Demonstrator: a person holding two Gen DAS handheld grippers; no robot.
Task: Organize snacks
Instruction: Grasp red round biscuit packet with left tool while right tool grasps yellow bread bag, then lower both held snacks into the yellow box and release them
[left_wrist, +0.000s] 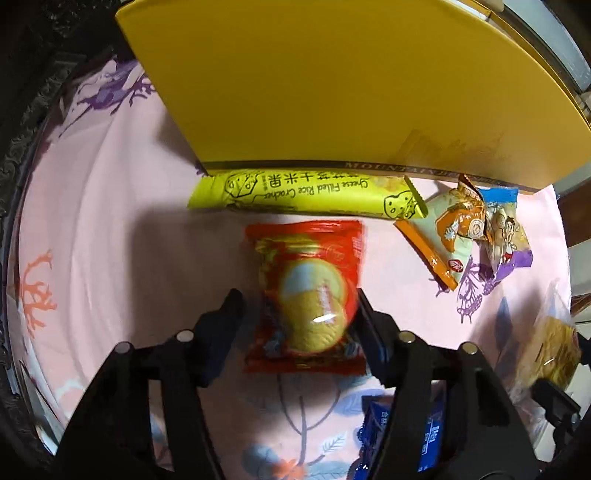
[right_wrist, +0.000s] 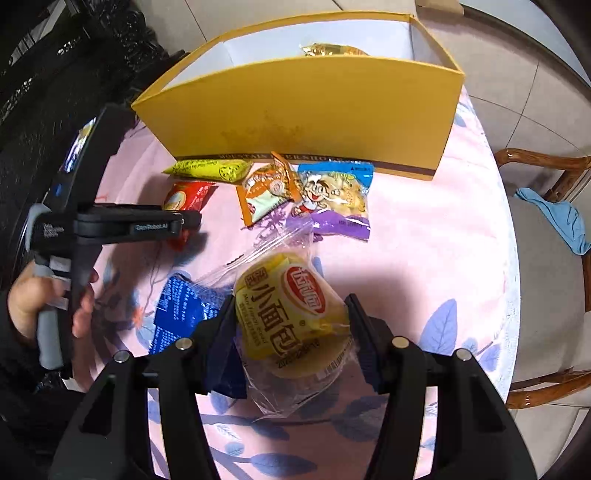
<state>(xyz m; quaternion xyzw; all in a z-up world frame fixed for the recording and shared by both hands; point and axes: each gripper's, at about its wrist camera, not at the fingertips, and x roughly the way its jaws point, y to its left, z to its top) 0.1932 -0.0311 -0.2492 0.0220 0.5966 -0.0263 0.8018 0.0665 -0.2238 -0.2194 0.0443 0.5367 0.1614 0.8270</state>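
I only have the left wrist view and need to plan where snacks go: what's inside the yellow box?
Observer: One gold-wrapped snack shows above the front wall of the yellow box; the box floor is hidden.
Operator: What is the right gripper doing?
Observer: The right gripper is shut on a clear-wrapped bread packet.
Operator: Anything beside the table?
Observer: A blue cloth lies on a wooden chair to the right.

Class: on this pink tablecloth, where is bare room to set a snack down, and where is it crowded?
Free: the pink cloth right of the purple-and-blue snack packet, and the cloth left of the red biscuit packet. Crowded: the strip along the yellow cardboard box front.
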